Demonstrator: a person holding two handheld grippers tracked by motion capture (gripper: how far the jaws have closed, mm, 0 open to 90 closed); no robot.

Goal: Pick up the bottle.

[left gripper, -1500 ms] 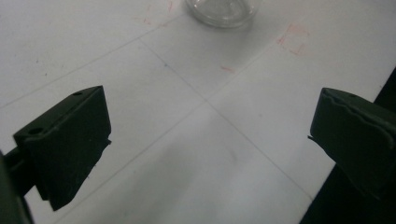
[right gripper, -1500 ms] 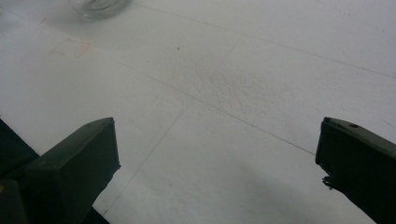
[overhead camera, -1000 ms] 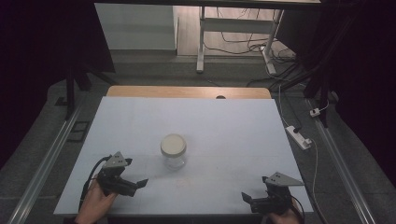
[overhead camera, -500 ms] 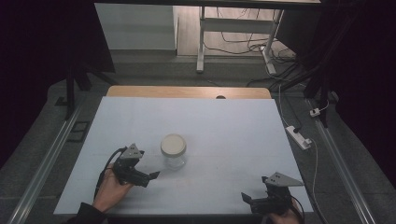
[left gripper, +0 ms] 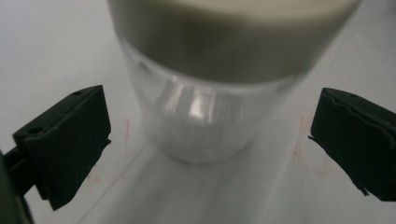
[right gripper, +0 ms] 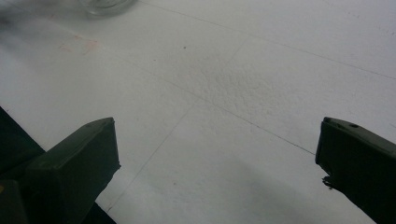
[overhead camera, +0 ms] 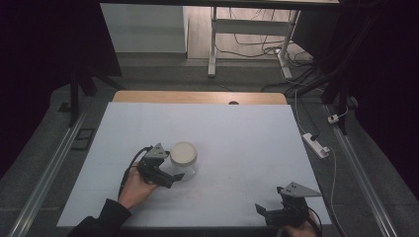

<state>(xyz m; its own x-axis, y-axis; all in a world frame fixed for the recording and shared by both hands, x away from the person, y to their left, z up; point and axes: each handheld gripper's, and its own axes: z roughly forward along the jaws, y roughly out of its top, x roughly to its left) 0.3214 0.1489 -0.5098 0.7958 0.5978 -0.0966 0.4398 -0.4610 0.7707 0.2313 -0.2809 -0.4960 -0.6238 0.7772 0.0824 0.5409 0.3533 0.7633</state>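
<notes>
From the high view, a glass jar with a cream lid stands upright near the middle of the white surface; the left claw sits just beside it, the right claw well apart at the near edge. In the left gripper view, the jar stands between wide-open jaws, untouched. In the right gripper view, the jaws gape wide over bare surface, holding nothing.
</notes>
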